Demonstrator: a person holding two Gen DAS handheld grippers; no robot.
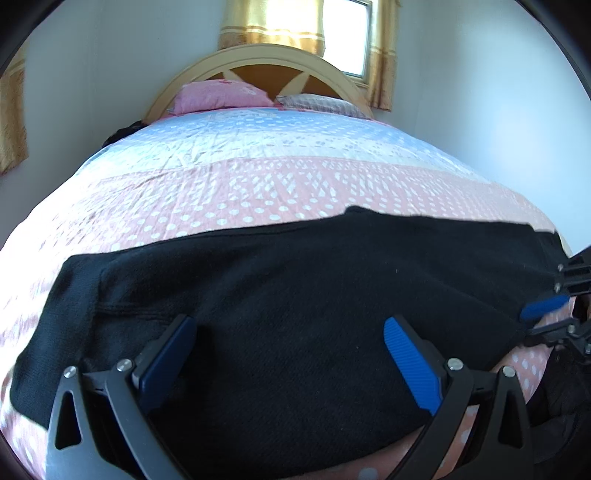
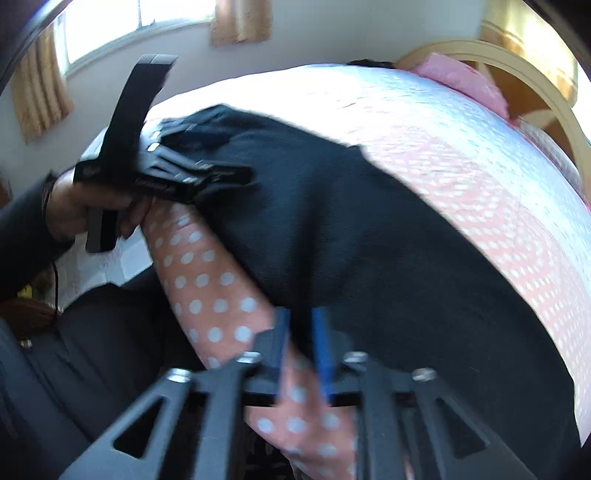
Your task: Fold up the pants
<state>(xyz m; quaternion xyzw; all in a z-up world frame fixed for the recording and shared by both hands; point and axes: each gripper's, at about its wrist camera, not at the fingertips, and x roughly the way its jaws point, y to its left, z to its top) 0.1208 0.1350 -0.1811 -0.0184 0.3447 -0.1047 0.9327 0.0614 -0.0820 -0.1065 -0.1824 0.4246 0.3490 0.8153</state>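
Black pants (image 1: 295, 280) lie spread sideways across the near part of the bed, one end at the left and the other at the right. My left gripper (image 1: 291, 350) hovers low over their middle, open, its blue pads (image 1: 410, 362) far apart with nothing between them. My right gripper (image 2: 300, 332) is at the bed's near edge, its pads nearly together and shut on the pants' hem (image 2: 299, 317). In the left wrist view the right gripper (image 1: 532, 321) shows at the far right edge. A hand holds the left gripper (image 2: 207, 177) over the pants' far end.
The bedspread (image 1: 258, 192) is pink with white dots, blue farther back. Two pillows (image 1: 221, 96) lean on a wooden headboard (image 1: 266, 59). Curtained windows (image 1: 347, 33) sit behind the bed. The person's dark clothing (image 2: 92, 332) is beside the bed's edge.
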